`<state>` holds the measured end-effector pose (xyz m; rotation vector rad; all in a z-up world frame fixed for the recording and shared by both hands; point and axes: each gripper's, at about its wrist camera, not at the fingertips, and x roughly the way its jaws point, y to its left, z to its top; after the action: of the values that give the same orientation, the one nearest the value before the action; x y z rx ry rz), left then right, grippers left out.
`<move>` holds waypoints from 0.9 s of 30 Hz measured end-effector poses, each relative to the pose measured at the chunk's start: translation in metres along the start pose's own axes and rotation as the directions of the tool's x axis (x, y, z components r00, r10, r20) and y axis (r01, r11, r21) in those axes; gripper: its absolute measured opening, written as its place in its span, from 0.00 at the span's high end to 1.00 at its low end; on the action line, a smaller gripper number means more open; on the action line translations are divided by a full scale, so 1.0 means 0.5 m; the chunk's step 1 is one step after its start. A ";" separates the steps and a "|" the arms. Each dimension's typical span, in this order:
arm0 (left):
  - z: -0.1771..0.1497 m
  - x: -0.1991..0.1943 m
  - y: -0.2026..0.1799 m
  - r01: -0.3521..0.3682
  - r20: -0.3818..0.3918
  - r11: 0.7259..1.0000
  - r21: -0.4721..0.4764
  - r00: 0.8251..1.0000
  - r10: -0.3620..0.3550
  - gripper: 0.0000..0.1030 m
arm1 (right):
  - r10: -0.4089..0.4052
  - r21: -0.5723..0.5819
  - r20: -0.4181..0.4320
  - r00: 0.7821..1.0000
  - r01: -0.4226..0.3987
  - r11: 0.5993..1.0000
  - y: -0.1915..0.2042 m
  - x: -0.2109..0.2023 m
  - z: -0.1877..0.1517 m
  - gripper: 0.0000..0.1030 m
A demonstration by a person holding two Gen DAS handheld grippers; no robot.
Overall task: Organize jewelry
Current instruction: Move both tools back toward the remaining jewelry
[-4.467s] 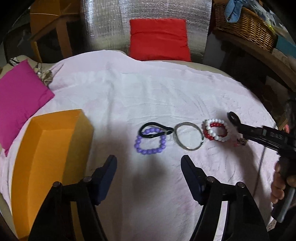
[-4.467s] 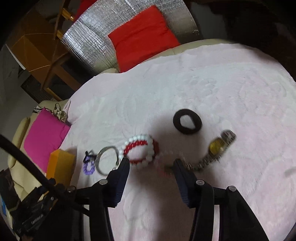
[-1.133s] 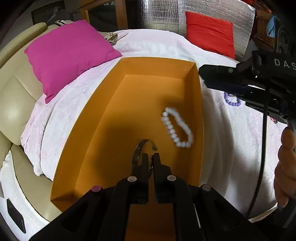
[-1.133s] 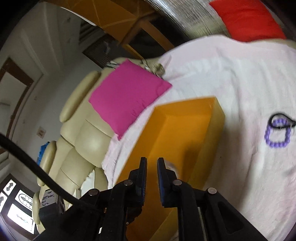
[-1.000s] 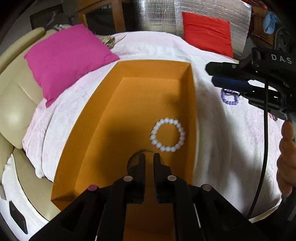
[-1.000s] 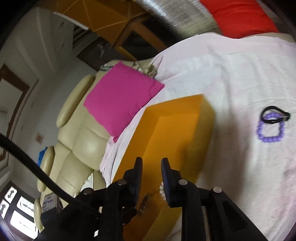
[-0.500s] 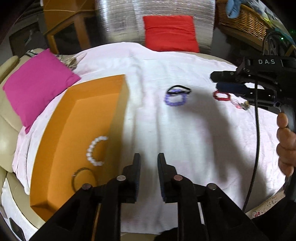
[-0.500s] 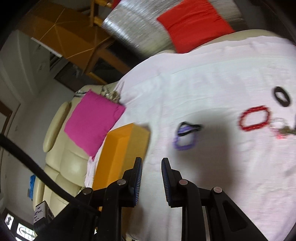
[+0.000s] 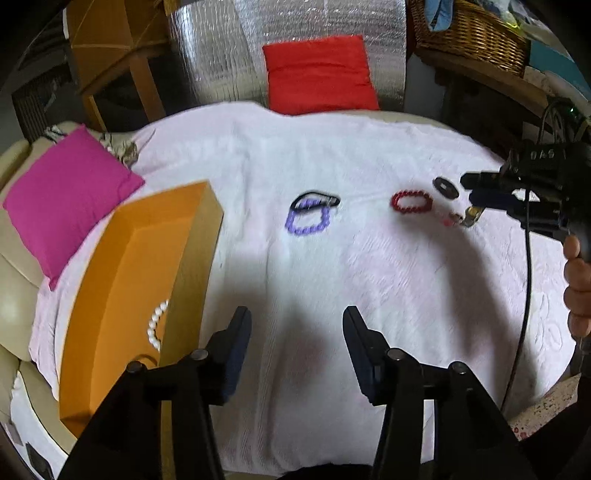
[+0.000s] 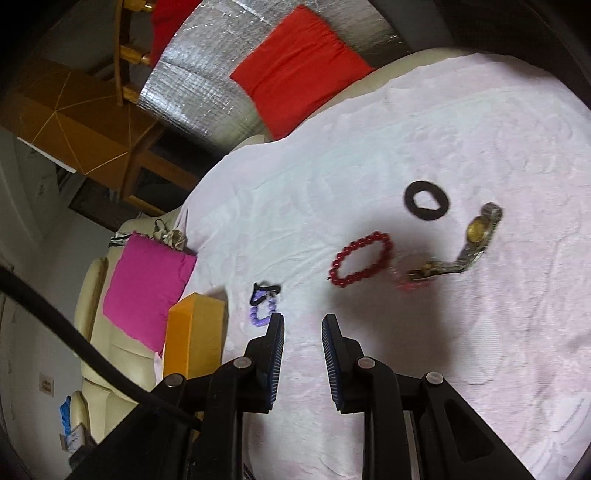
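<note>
The orange box [image 9: 122, 280] stands at the left with a white bead bracelet [image 9: 157, 325] inside. My left gripper [image 9: 295, 325] hovers over the white cover beside the box, its jaws opening with nothing between them. Further off lie a purple bead bracelet [image 9: 306, 219] with a black hair tie [image 9: 314, 199], a red bead bracelet [image 9: 410, 201], a black scrunchie [image 9: 446, 186] and a watch [image 10: 469, 243]. My right gripper [image 10: 303, 321] hangs above the cover short of the red bead bracelet [image 10: 362, 264], with a narrow empty gap between its jaws.
A magenta cushion [image 9: 62, 199] lies left of the box and a red cushion [image 9: 317, 74] at the back. A wicker basket [image 9: 469, 33] stands far right. A person's hand [image 9: 578, 284] holds the right gripper's handle. The white cover [image 9: 369, 277] spreads across the sofa.
Both grippers swung right, away from the box and out over the cover. The left jaws opened and a silver bangle stayed in the box beside the white bracelet.
</note>
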<state>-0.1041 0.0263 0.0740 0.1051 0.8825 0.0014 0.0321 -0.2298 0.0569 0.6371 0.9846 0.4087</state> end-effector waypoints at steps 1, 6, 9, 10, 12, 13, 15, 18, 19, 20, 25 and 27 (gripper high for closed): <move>0.004 -0.005 -0.005 0.000 0.007 1.000 0.003 1.000 0.000 0.48 | -0.004 0.001 0.003 1.000 0.004 1.000 -0.003 -0.004 0.001 0.76; 0.021 -0.024 -0.029 -0.020 0.045 0.999 0.032 0.999 0.019 0.41 | -0.009 0.019 0.013 1.000 0.009 1.000 -0.024 -0.023 0.005 0.76; 0.030 -0.030 -0.043 -0.035 0.059 0.998 0.053 0.998 0.032 0.41 | -0.011 0.033 0.013 1.000 0.010 0.999 -0.035 -0.029 0.009 0.76; 0.031 -0.031 -0.046 -0.036 0.062 0.998 0.056 0.998 0.032 0.41 | -0.011 0.037 0.013 1.000 0.010 0.999 -0.038 -0.030 0.010 0.76; 0.038 -0.032 -0.053 -0.041 0.065 0.997 0.065 0.997 0.036 0.40 | -0.010 0.046 0.017 1.000 0.009 0.999 -0.046 -0.037 0.013 0.76; 0.040 -0.032 -0.057 -0.043 0.066 0.997 0.070 0.997 0.038 0.40 | -0.011 0.050 0.021 1.000 0.010 0.999 -0.050 -0.040 0.015 0.76; 0.045 -0.032 -0.065 -0.052 0.066 0.996 0.075 0.997 0.047 0.40 | -0.012 0.060 0.024 1.000 0.010 0.998 -0.057 -0.046 0.018 0.76; 0.050 -0.032 -0.076 -0.053 0.070 0.994 0.091 0.996 0.047 0.40 | -0.013 0.080 0.030 0.999 0.011 0.997 -0.073 -0.055 0.023 0.76; 0.053 -0.032 -0.082 -0.053 0.072 0.994 0.098 0.996 0.046 0.40 | -0.013 0.086 0.033 0.999 0.010 0.996 -0.077 -0.059 0.025 0.76; 0.055 -0.032 -0.085 -0.053 0.073 0.993 0.102 0.996 0.046 0.40 | -0.012 0.092 0.035 0.999 0.009 0.996 -0.082 -0.062 0.027 0.76; 0.065 -0.025 -0.107 -0.048 0.073 0.992 0.119 0.997 0.039 0.40 | -0.015 0.110 0.041 0.999 0.010 0.994 -0.096 -0.076 0.031 0.76; 0.069 -0.022 -0.113 -0.046 0.071 0.991 0.124 0.997 0.038 0.40 | -0.020 0.114 0.042 0.999 0.015 0.993 -0.103 -0.081 0.033 0.76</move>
<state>-0.0868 -0.0338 0.0989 0.2401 0.8111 -0.0185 0.0281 -0.2971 0.0553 0.7367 0.9770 0.3234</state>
